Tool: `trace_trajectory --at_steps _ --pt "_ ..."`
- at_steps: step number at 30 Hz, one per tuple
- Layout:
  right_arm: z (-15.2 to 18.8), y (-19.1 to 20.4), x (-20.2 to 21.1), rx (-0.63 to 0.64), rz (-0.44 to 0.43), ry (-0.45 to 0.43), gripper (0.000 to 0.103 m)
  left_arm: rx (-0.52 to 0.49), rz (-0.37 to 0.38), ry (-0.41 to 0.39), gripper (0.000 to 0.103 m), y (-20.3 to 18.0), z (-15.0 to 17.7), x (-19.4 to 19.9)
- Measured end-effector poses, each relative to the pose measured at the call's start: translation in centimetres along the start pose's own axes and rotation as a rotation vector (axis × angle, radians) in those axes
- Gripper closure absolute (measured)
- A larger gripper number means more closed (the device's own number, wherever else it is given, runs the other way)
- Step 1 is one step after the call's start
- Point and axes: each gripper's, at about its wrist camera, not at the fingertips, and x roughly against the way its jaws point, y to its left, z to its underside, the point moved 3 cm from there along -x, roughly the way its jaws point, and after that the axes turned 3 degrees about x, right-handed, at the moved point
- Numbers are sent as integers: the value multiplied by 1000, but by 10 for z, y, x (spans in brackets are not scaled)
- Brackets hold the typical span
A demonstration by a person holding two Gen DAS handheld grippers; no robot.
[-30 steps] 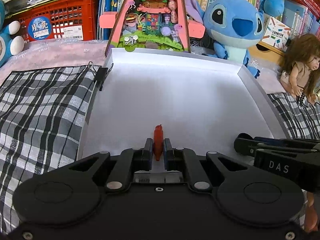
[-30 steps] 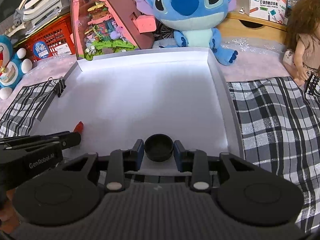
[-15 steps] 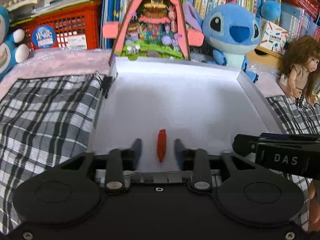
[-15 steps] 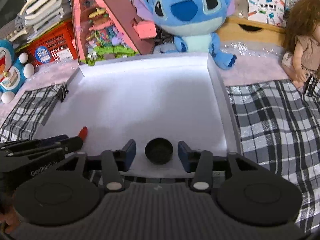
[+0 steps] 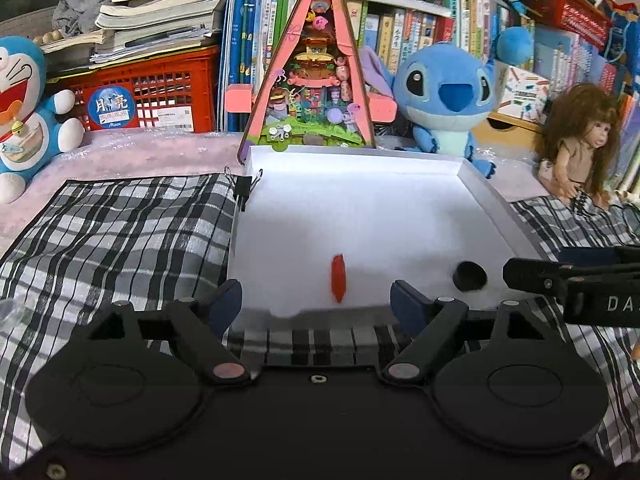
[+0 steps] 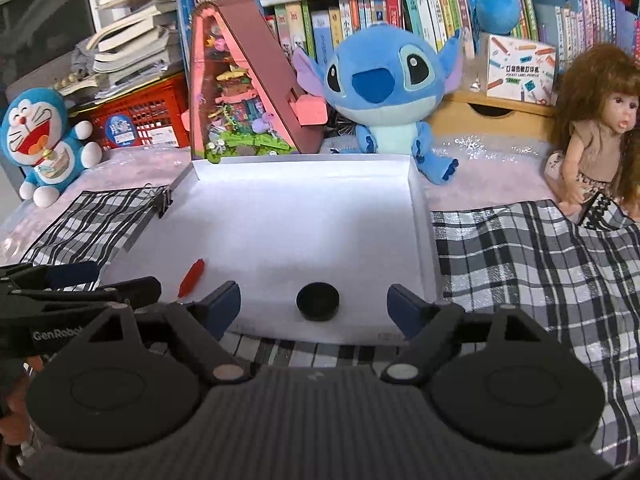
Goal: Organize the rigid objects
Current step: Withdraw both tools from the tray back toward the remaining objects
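The left hand-held gripper is spread wide and holds nothing. The right hand-held gripper is wide too, and empty. The little red piece and the black cap both lie inside the white tray, near its front edge, a bit apart.

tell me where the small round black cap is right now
The small round black cap lies in the shallow white tray, near its front edge, to the right of the red oblong piece.
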Motion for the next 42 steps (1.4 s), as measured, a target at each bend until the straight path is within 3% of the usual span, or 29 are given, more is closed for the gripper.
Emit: trace_trajectory --at_steps 12,21,42 --pt "35 6 39 -26 -65 -52 13 -25 48 -27 17 -1 38 41" --pt "70 19 62 22 -80 -88 10 -25 84 -59 13 -4 69 66" --pt "148 39 108 90 21 -223 4 -23 105 -142 10 4 139 106"
